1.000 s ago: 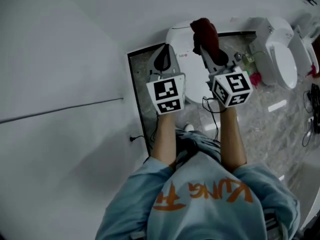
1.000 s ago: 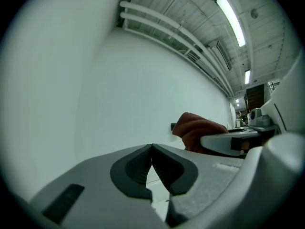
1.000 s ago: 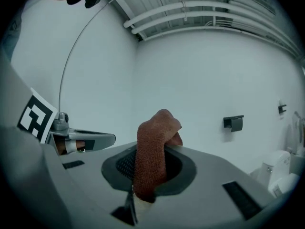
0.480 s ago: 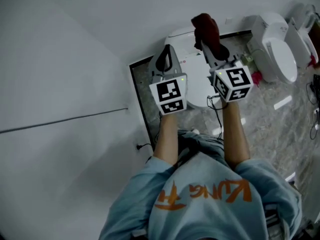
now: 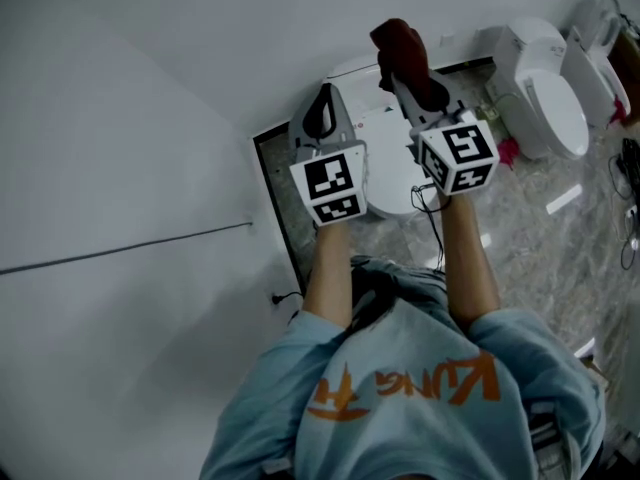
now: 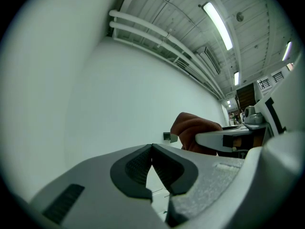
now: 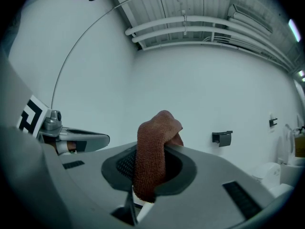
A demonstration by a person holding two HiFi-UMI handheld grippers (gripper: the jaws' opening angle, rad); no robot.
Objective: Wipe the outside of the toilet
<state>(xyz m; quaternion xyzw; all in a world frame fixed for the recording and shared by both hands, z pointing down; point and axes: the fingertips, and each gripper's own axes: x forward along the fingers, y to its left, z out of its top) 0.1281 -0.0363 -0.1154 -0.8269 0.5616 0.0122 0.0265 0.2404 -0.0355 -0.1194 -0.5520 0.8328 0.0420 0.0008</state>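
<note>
A white toilet [image 5: 388, 168] stands against the wall, straight below my two grippers. A dark red cloth [image 5: 397, 46] sticks up over the back of that toilet, with my right gripper [image 5: 403, 76] shut on it. In the right gripper view the cloth [image 7: 151, 161] hangs folded between the dark pads. My left gripper [image 5: 322, 96] is to the left of the toilet, level with the right one, shut with nothing in it. Its pads [image 6: 138, 166] meet at the tip in the left gripper view, where the cloth [image 6: 192, 129] shows beyond to the right.
A second white toilet [image 5: 548, 108] stands to the right, with a pink item [image 5: 509, 153] at its base. A dark-framed floor panel [image 5: 276, 188] surrounds the near toilet. A black cable [image 5: 428, 230] lies on the marble floor. A paper holder [image 7: 222, 137] hangs on the wall.
Both grippers have shifted a little farther toward the wall, the right one carrying the cloth with it. Both stay shut.
</note>
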